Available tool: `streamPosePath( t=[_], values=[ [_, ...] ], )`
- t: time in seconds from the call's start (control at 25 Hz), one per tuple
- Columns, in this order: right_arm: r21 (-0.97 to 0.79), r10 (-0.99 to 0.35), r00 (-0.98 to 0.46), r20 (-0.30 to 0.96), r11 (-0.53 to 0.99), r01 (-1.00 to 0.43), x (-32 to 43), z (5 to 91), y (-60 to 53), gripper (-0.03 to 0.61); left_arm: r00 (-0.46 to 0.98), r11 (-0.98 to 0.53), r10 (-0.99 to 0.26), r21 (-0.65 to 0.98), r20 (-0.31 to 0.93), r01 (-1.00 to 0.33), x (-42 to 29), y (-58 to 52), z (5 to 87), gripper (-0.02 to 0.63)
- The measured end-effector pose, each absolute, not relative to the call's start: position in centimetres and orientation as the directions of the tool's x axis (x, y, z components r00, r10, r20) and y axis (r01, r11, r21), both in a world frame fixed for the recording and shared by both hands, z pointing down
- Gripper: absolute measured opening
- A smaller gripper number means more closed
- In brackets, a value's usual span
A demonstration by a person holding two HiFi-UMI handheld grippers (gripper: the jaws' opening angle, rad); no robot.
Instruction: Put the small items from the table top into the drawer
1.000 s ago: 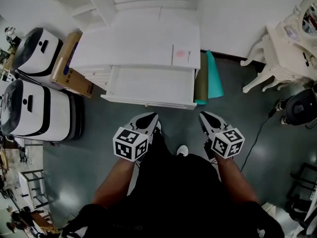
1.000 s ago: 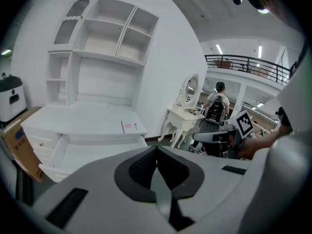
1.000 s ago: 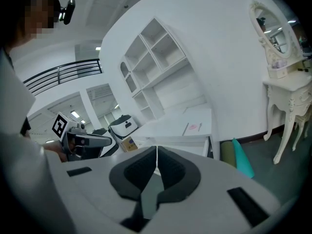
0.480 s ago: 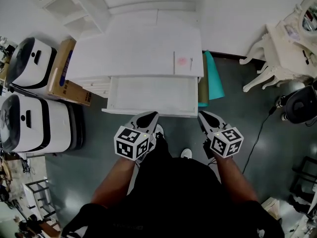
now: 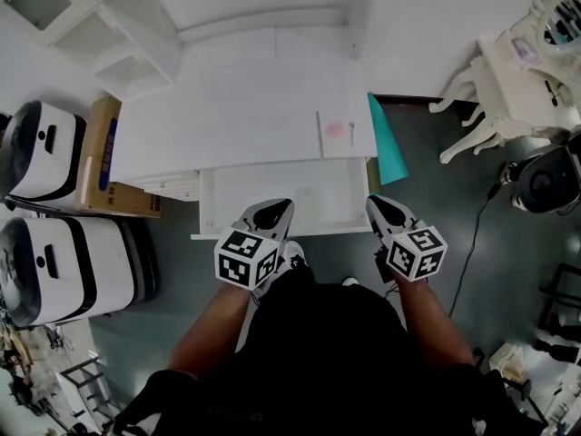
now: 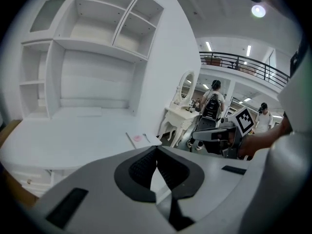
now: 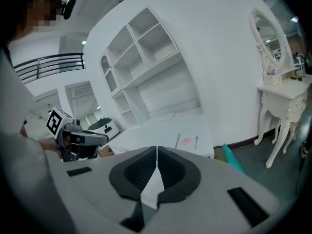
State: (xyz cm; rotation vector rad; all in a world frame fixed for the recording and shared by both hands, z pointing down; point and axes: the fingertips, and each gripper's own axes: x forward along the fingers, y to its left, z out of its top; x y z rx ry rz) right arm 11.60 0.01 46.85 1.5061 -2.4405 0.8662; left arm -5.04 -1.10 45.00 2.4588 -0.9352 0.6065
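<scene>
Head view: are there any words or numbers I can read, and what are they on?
Cardboard box: blue print along its top, too blurred to read.
Left tool and right tool: their cubes carry black-and-white square patterns, no words.
Nothing else shows writing.

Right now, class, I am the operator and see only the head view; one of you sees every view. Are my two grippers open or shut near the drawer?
Observer: The left gripper has its jaws together, with nothing between them.
Operator: And the right gripper?
Observer: Shut as well, and empty.
Operator: Is anything on the shelves above the table?
Observer: The left gripper view looks into them, and the compartments it shows are bare.
</scene>
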Motion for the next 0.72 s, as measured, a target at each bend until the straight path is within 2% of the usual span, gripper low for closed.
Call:
streamPosePath(
  t=[0.36, 0.72],
  values=[
    [-0.294, -0.803, -0.342, 0.488, 0.218, -0.931, 10.9, 49.2, -6.0, 0.029, 0.704, -0.722, -0.428, 0.255, 0.567, -0.644, -7.9, -5.4, 47.1, 0.011],
    [-0.120, -0.780, -0.241, 0.577, 0.211, -0.970, 12.6, 53.7, -12.2, 0.031, 0.684, -0.706, -0.421, 0.258, 0.596, -0.660, -8.2, -7.5, 48.9, 0.011]
  ],
)
